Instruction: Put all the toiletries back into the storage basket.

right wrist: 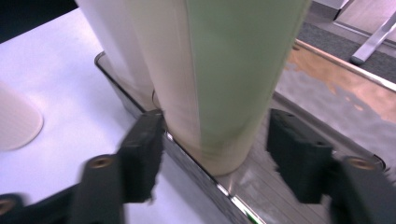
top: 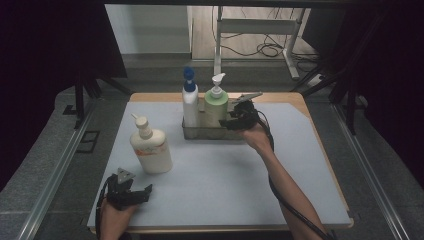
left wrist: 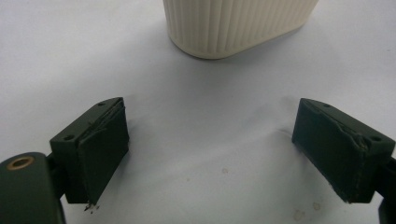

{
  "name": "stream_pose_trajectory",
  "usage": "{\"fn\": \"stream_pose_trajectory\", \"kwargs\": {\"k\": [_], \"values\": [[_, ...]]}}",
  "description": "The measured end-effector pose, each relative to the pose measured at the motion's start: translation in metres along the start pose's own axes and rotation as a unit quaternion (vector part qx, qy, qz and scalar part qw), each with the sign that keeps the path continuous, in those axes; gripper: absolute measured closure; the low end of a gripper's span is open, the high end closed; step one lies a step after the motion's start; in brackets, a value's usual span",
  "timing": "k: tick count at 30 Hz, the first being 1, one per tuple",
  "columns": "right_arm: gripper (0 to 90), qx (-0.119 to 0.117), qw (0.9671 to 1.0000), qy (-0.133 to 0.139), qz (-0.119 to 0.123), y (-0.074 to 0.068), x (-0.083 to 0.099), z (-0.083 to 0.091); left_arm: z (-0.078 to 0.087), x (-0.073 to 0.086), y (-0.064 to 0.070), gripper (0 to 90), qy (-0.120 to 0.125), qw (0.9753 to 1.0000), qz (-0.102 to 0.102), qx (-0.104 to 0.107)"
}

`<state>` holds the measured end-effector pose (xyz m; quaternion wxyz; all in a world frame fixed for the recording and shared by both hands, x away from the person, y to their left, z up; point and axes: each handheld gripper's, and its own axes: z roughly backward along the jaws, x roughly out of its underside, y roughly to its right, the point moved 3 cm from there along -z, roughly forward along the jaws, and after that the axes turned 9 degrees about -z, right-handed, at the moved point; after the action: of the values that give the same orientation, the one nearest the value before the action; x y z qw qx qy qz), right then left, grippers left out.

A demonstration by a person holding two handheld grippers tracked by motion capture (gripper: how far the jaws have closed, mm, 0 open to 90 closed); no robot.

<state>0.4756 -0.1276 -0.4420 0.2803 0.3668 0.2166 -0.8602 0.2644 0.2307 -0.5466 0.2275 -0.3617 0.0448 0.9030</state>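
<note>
Right gripper [right wrist: 212, 144]: jaws open, one on each side of the green bottle [right wrist: 233, 70]. No contact seen; a small gap shows on both sides. The bottle stands upright between the jaws, in the metal tray [right wrist: 261, 182]. One jaw sits outside the tray's rim, the other over its floor.

Green bottle [top: 216, 102]: smooth round body, white pump top. Just beyond it in the tray, a white bottle [top: 190, 102] with a blue cap. Tray: dull steel, low walls, rounded corners.

Left gripper [left wrist: 212, 151]: jaws wide open, nothing between them. Cream bottle [left wrist: 233, 23] straight ahead of the jaws, apart from them; ribbed oval base, on the pale mat [left wrist: 196, 140].

Right forearm stretched forward to the tray; left hand [top: 116, 216] low at the near edge.
</note>
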Motion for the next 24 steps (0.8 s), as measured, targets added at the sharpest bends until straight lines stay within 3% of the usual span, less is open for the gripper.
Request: {"fn": "stream_pose_trajectory", "kwargs": {"k": [10, 13, 24], "values": [[74.2, 0.004, 0.9997, -0.003, -0.026, 0.011, 0.005, 0.005, 0.000, 0.000, 0.000, 10.6, 0.000, 1.0000, 0.000, 0.000], [81.3, 0.018, 0.9994, -0.002, -0.030, 0.013, 0.005, 0.003, 0.000, 0.000, 0.000, 10.6, 0.000, 1.0000, 0.000, 0.000], [88.4, 0.042, 0.9980, -0.014, -0.044, 0.020, 0.006, -0.014, 0.000, 0.000, 0.000, 10.6, -0.001, 1.0000, -0.001, 0.000]]}}
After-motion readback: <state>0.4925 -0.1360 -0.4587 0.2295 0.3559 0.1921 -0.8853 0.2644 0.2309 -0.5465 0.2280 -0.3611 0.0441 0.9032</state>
